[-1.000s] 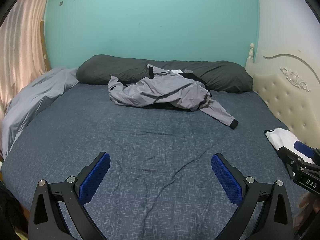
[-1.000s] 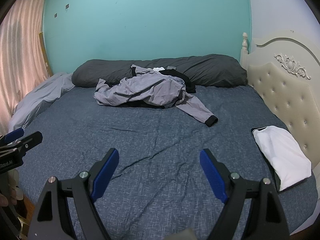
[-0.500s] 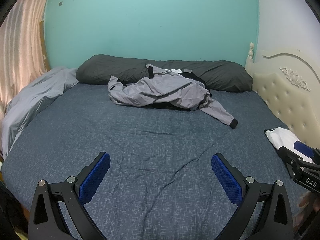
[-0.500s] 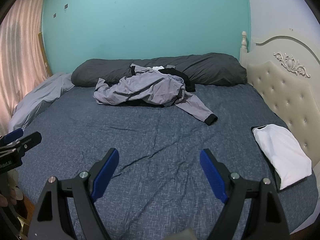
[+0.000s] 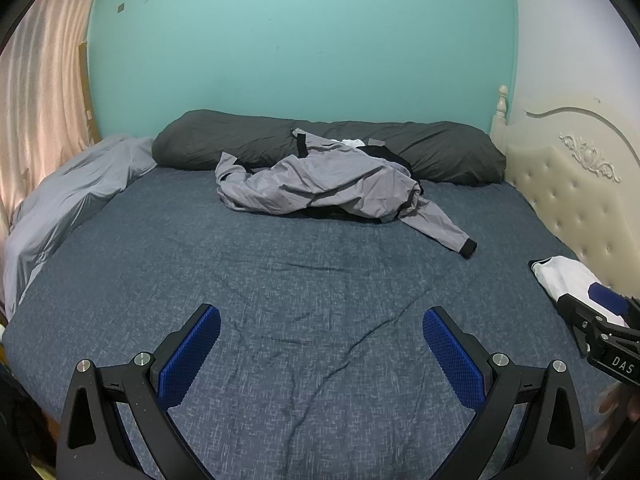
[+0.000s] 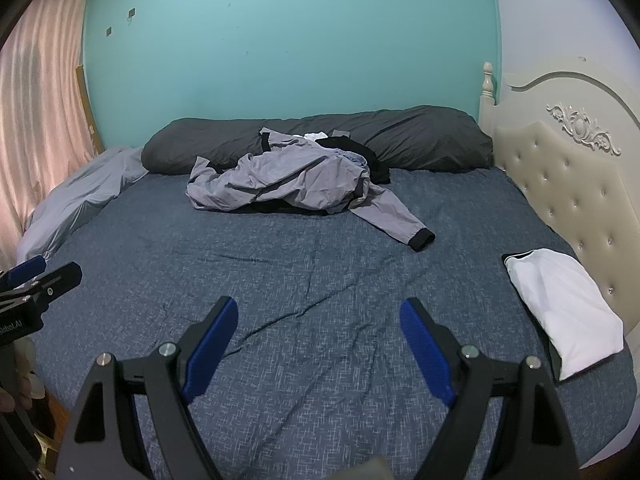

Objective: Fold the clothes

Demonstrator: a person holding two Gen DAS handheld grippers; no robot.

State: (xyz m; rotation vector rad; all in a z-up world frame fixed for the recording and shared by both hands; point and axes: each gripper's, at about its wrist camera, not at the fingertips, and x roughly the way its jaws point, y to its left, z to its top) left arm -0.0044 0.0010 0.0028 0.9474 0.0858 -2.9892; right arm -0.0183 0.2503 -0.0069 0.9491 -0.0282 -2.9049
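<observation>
A crumpled grey jacket with black cuffs (image 5: 332,184) (image 6: 288,180) lies at the far side of the bed, on top of a black garment (image 6: 352,152), one sleeve stretched toward the right. A folded white garment (image 6: 560,304) (image 5: 564,276) lies at the right edge by the headboard. My left gripper (image 5: 320,344) is open and empty over the near part of the bed. My right gripper (image 6: 318,336) is open and empty too, well short of the jacket. Each gripper shows at the edge of the other's view.
The bed has a dark blue sheet (image 5: 280,280). A long dark grey pillow (image 5: 240,148) lies along the teal wall. A light grey duvet (image 5: 68,200) is bunched at the left. A cream tufted headboard (image 6: 568,176) stands at the right, pink curtains at the left.
Both grippers have edged slightly forward; the jacket and white garment have not moved.
</observation>
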